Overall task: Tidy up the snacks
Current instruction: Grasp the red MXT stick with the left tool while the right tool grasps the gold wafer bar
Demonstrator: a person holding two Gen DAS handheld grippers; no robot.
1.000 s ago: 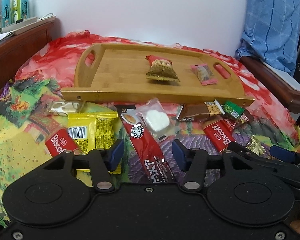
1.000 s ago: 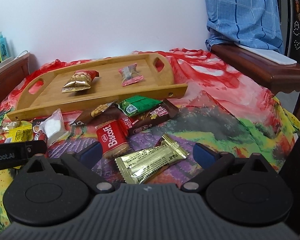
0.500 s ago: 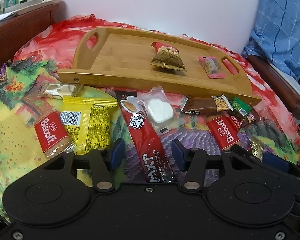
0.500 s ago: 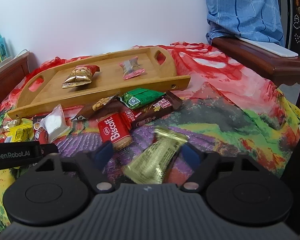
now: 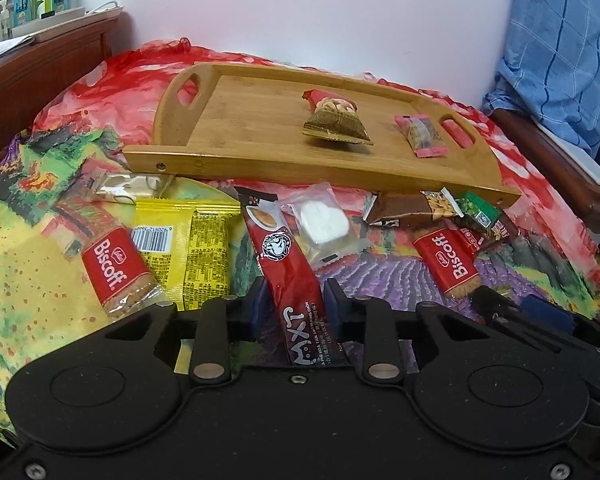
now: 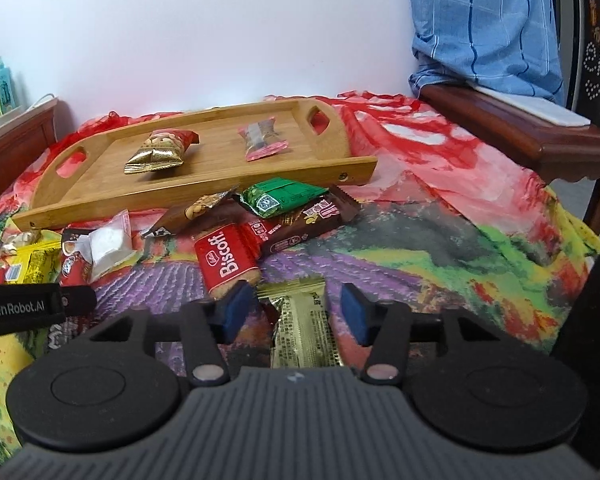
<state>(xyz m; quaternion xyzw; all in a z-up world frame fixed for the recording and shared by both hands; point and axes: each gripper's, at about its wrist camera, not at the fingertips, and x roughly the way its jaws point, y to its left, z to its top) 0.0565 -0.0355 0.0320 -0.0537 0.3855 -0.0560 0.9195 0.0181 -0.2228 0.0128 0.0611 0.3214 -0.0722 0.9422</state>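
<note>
A bamboo tray lies at the back of a colourful cloth and holds a gold-and-red nut packet and a pink snack. My left gripper is shut on a long red coffee stick packet. My right gripper is closed down onto a gold wrapper, with its pads at the wrapper's edges. The tray also shows in the right wrist view. Loose snacks lie in front of it.
On the cloth lie two Biscoff packs, a yellow packet, a clear pack with a white sweet, a green packet and brown bars. Wooden furniture edges stand left and right.
My left gripper closed on the red coffee stick packet. My right gripper closed around the gold wrapper, which turned lengthwise between the fingers.
</note>
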